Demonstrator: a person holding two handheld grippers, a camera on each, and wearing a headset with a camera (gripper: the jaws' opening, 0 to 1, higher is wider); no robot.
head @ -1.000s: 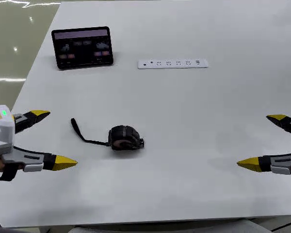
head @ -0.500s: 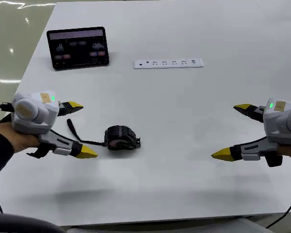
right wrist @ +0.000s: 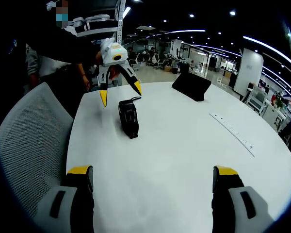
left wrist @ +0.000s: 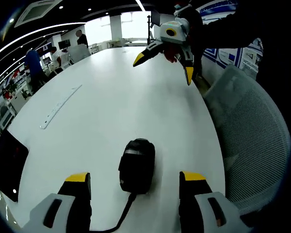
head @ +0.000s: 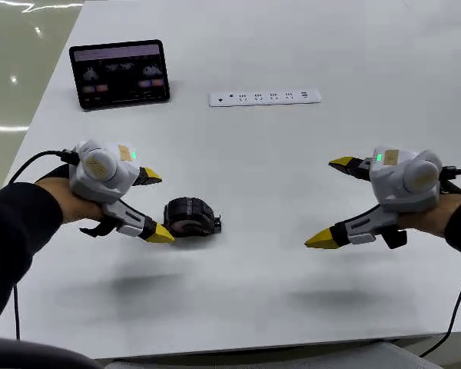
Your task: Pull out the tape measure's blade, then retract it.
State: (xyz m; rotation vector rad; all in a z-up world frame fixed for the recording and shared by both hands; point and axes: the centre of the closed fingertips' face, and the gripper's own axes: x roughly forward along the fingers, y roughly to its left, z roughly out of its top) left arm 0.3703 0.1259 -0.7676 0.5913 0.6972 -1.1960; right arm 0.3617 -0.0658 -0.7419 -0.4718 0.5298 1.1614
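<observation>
Far left of counter, back edge: tablet, propped up, screen lit.

Left hand-held gripper: jaws spread wide, holding nothing. It sits low over the counter and points at the tape measure. In the left gripper view the black case lies flat in line with the gap between the 2 yellow tips, just ahead of them and clear of both. The black wrist strap trails from the case back toward the camera between the jaws. In the head view the near tip is just beside the case's left edge; cannot tell if it touches.

Tape measure is left of centre, near the front of the counter. Blade not yet pulled out.

Power strip: white, lying flat, centre-back, well apart from the tape measure.

Right hand-held gripper: jaws also spread wide, nothing between them. It points left toward the tape measure and is well apart from it, with bare counter between. The right gripper view shows the tape measure far ahead, with the left hand-held gripper over it.

Mesh-backed chair at the counter's near side.
</observation>
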